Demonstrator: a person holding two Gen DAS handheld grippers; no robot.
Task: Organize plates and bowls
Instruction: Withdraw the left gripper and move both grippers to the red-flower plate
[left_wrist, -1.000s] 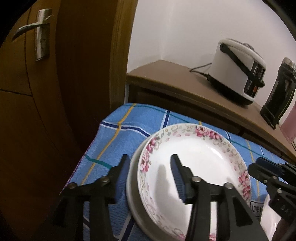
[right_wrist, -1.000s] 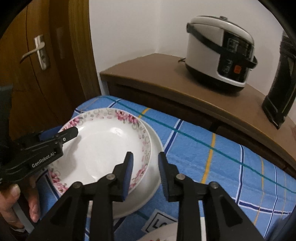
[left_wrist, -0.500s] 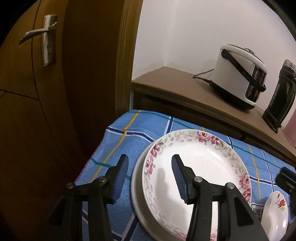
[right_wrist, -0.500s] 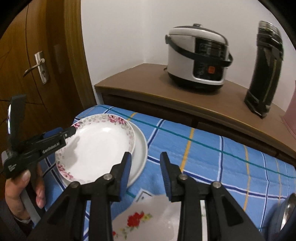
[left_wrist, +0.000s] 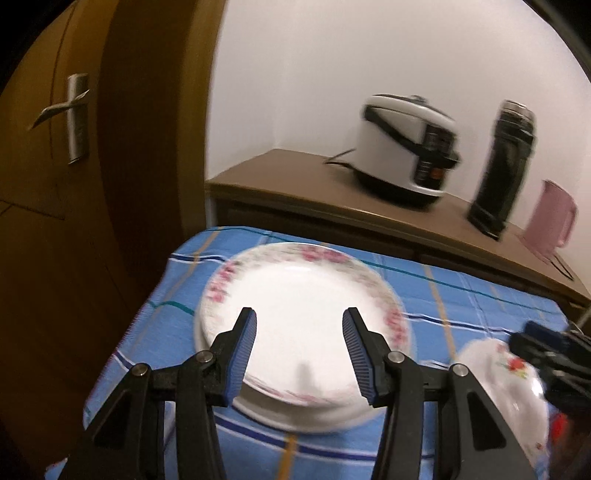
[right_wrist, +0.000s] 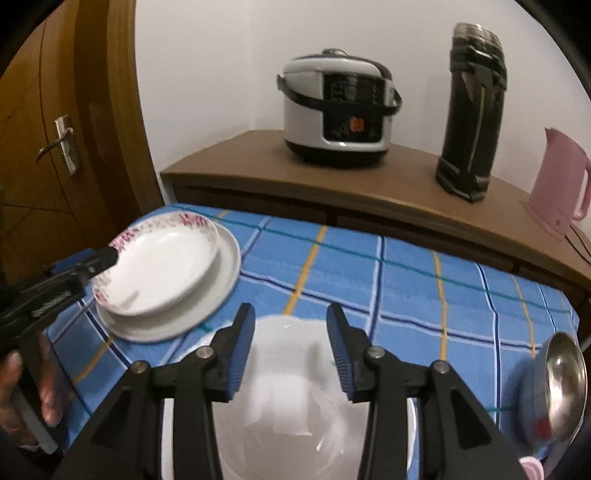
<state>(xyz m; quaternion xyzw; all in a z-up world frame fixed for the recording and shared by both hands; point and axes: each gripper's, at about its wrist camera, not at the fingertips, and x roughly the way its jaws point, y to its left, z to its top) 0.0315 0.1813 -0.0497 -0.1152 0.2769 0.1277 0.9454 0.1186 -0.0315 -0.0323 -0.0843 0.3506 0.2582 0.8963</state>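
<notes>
Blue checked cloth covers the bench (right_wrist: 406, 280), where a floral plate (right_wrist: 162, 266) sits stacked on a white plate (right_wrist: 227, 269). Left tongs (left_wrist: 299, 325) hover half-open and empty; right tongs (right_wrist: 290, 325), opening and empty, hang over a white bowl (right_wrist: 288, 417), seemingly next to be gripped by its rim.

No text, label or number is legible in either view.

Left gripper (left_wrist: 299, 321) parted, empty; right gripper (right_wrist: 290, 317) opening, empty.
</notes>
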